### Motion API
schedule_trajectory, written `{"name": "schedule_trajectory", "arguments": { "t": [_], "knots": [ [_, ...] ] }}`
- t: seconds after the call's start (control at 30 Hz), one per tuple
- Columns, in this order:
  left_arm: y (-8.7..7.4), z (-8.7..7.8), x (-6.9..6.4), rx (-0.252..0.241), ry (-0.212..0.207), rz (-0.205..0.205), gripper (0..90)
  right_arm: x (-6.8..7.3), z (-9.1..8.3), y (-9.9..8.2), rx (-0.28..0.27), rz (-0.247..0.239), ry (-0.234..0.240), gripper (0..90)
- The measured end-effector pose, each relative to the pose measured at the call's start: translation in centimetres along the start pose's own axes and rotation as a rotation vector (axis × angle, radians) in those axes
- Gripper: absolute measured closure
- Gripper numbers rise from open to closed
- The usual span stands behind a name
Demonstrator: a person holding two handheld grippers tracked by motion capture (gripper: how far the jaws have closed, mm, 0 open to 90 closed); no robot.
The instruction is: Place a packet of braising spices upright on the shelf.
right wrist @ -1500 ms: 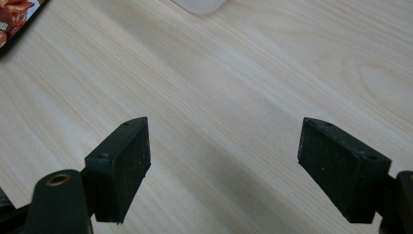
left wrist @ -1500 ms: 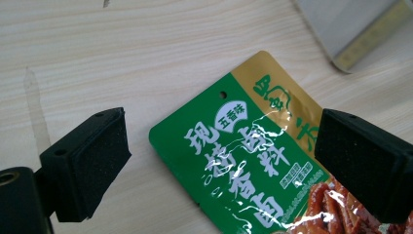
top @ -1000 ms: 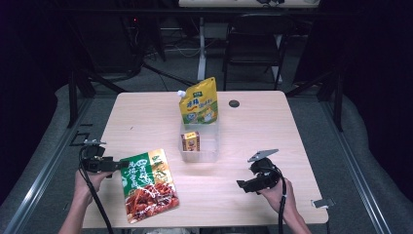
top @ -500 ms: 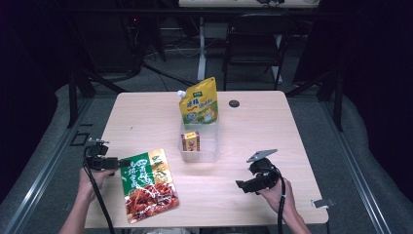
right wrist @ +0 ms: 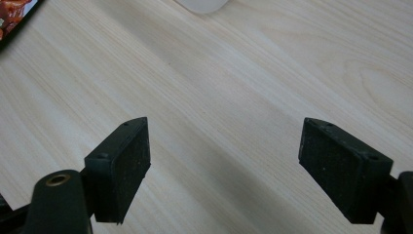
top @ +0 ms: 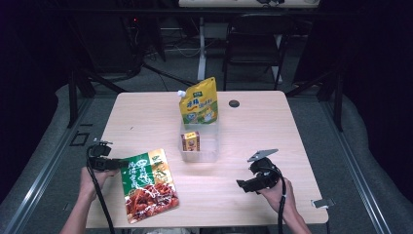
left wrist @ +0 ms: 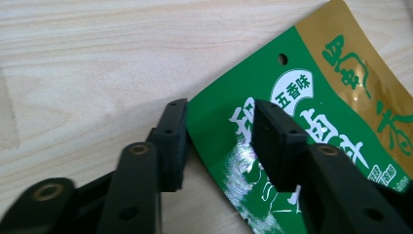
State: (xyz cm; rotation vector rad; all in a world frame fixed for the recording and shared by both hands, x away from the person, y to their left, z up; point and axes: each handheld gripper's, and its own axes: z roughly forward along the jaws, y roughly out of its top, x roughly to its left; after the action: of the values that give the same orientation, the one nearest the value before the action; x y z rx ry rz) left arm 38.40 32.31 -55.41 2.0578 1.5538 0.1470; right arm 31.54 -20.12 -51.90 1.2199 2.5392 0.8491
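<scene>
- Snack bag (top: pixel 146 184) lies flat on table (top: pixel 292 122), near the front-left corner, well apart from the clear tub (top: pixel 199 148) w/ small box (top: pixel 190 141) in it.
- Left gripper (top: pixel 117 163) sits at the bag's upper-left edge; in the left gripper view the jaws have just been closing and the bag corner (left wrist: pixel 214 117) is betw. them, one jaw over the foil, the other on bare wood just beside the edge. Gap remains on both sides, so pads don't press yet: not clamped.
- Right gripper (top: pixel 242 185) rests near the front-right of the table, jaws wide apart, nothing betw. them.
- Risk 1: bag is flat on the wood, so the lower jaw prob. can't get under the edge; closing may just push or crumple the foil instead of pinching it.
- Risk 2: grip is only at a corner; slick foil + weight of contents could make it slip out or swing hard when lifted.
- Risk 3: a shove sideways could slide the bag toward the table's front edge, which is close.
- Bag's long axis runs front-to-back, tilted a bit: top end w/ hang hole (left wrist: pixel 282 59) points away from the person and slightly left, bottom end w/ food photo points toward the front edge.
- Printed side faces up.
- Yellow pouch (top: pixel 198 101) stands upright behind the tub, not involved.
</scene>
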Motion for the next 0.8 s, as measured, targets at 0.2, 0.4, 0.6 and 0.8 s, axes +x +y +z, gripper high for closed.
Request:
{"name": "schedule_trajectory", "arguments": {
  "t": [0.2, 0.4, 0.6, 0.8],
  "knots": [
    [-0.2, 0.1, -0.3, 0.008, 0.035, 0.012, 76.6, -0.1, -0.1, 0.0, 0.001, 0.000, -0.011, 18.6],
    [-0.4, -0.3, 0.0, -0.026, -0.031, 0.003, 88.8, -0.2, -0.1, -0.1, -0.005, 0.005, -0.012, 18.7],
    [-0.4, -1.1, -0.1, -0.055, -0.056, 0.014, 90.0, -0.2, -0.1, -0.1, -0.003, 0.008, -0.012, 18.8],
    [-0.2, -1.9, -0.4, -0.070, -0.070, 0.041, 90.0, -0.3, -0.1, -0.1, 0.001, 0.006, -0.016, 18.8]
  ]
}}
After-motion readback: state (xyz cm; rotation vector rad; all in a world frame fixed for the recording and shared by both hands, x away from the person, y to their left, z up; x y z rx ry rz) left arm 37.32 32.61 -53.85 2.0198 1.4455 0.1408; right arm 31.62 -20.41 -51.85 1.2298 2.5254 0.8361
